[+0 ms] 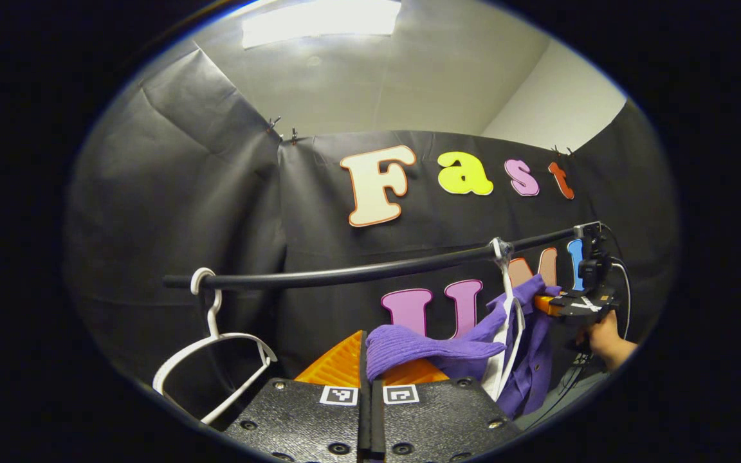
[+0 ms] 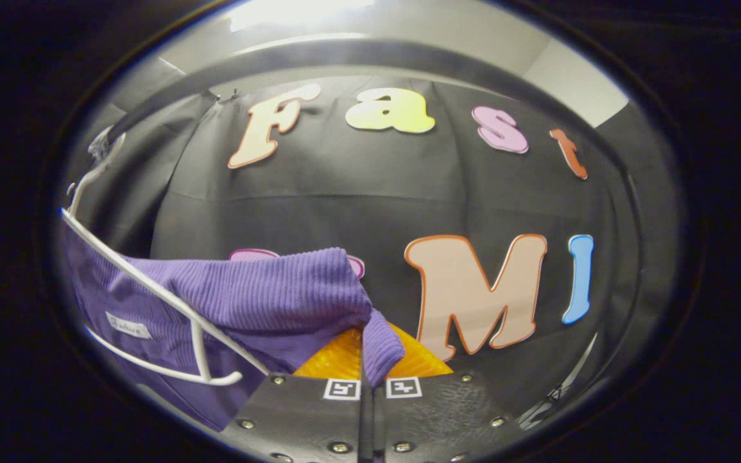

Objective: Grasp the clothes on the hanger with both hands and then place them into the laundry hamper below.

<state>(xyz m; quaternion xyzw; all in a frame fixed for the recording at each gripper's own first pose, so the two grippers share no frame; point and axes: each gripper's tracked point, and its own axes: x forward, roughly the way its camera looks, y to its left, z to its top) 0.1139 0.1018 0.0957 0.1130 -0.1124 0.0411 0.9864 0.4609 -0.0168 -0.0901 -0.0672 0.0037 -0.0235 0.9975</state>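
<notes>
A purple knitted garment (image 1: 473,344) hangs off a white hanger (image 1: 505,321) on the black rail (image 1: 377,270). In the left gripper view, my left gripper (image 1: 366,360) is shut on one edge of the garment, which stretches right to my right gripper (image 1: 554,305), held by a hand (image 1: 608,341). In the right gripper view, my right gripper (image 2: 365,352) is shut on a fold of the purple garment (image 2: 267,296). The cloth runs left over the white hanger (image 2: 152,289), whose arm lies bare on top of it. The rail (image 2: 345,51) arches overhead.
A second white hanger (image 1: 216,347), bare, hangs at the rail's left end. Black cloth walls close the booth behind the rail. A cable (image 1: 624,283) trails from the right gripper.
</notes>
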